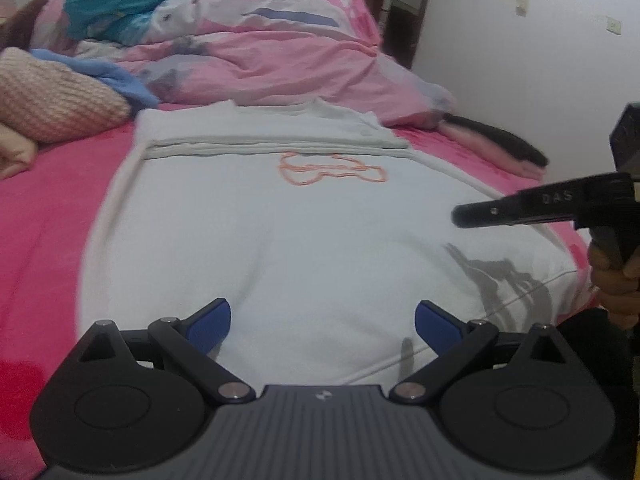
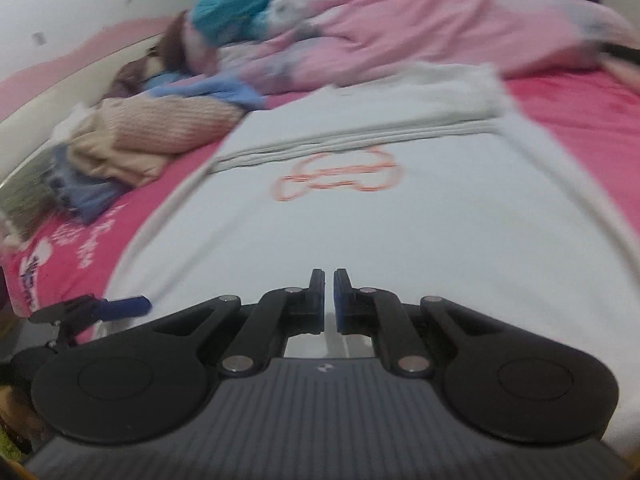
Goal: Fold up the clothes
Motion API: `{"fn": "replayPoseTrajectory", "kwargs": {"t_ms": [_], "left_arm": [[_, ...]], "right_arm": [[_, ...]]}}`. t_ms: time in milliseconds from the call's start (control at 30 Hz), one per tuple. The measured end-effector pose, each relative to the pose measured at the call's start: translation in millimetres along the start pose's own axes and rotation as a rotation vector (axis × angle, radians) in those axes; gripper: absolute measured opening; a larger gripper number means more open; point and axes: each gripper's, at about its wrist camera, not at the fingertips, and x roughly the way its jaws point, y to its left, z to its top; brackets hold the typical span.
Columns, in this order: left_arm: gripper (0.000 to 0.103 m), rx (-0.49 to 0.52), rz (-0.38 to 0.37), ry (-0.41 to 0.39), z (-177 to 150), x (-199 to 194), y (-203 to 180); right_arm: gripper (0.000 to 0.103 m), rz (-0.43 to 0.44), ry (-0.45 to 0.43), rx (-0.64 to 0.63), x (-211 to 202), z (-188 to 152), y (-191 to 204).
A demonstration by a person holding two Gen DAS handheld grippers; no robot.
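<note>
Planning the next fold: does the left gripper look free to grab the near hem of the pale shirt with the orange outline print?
Probably yes. The left gripper is open just above the pale shirt, with bare cloth and nothing else between its fingers; the right gripper is off to the side.

A T-shirt (image 1: 304, 232) lies flat on the bed (image 1: 44, 216), its far end folded over; a heaped quilt (image 1: 280, 52) sits behind it (a knitted garment (image 1: 56, 96) lies left).
</note>
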Motion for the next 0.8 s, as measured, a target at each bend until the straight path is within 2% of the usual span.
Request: {"fn": "replayPoseTrajectory", "kwargs": {"t_ms": [100, 167, 233, 300, 400, 467, 567, 700, 733, 800], "left_arm": [[0.099, -0.008, 0.016, -0.004, -4, -8, 11], [0.099, -0.019, 0.002, -0.014, -6, -13, 18], [0.099, -0.025, -0.008, -0.021, -8, -17, 22], [0.099, -0.027, -0.025, -0.025, -9, -19, 26], [0.099, -0.027, -0.043, -0.030, -10, -21, 30], [0.099, -0.028, -0.048, -0.030, -11, -23, 31], [0.099, -0.039, -0.042, -0.026, -10, -27, 35], [0.099, -0.050, -0.006, -0.026, -11, -33, 43], [0.100, -0.059, 0.009, -0.027, -12, -34, 47], [0.099, -0.080, 0.026, -0.030, -14, -37, 56]], "right_arm": [[0.005, 0.045, 0.032, -0.017, 15, -1, 0], [0.003, -0.014, 0.086, -0.019, 24, -7, -8], [0.000, -0.057, 0.076, 0.021, 13, -10, -27], [0.000, -0.155, 0.054, 0.095, -5, -8, -44], [0.002, -0.300, 0.029, 0.090, -22, -3, -44], [0.004, -0.289, -0.001, 0.056, -20, 0, -30], [0.004, -0.147, -0.049, 0.018, 0, 4, -6], [0.004, -0.019, -0.045, -0.009, 38, 7, 7], [0.004, -0.007, -0.034, 0.025, 40, 6, 3], [0.000, -0.096, -0.031, 0.100, 39, 6, -16]]}}
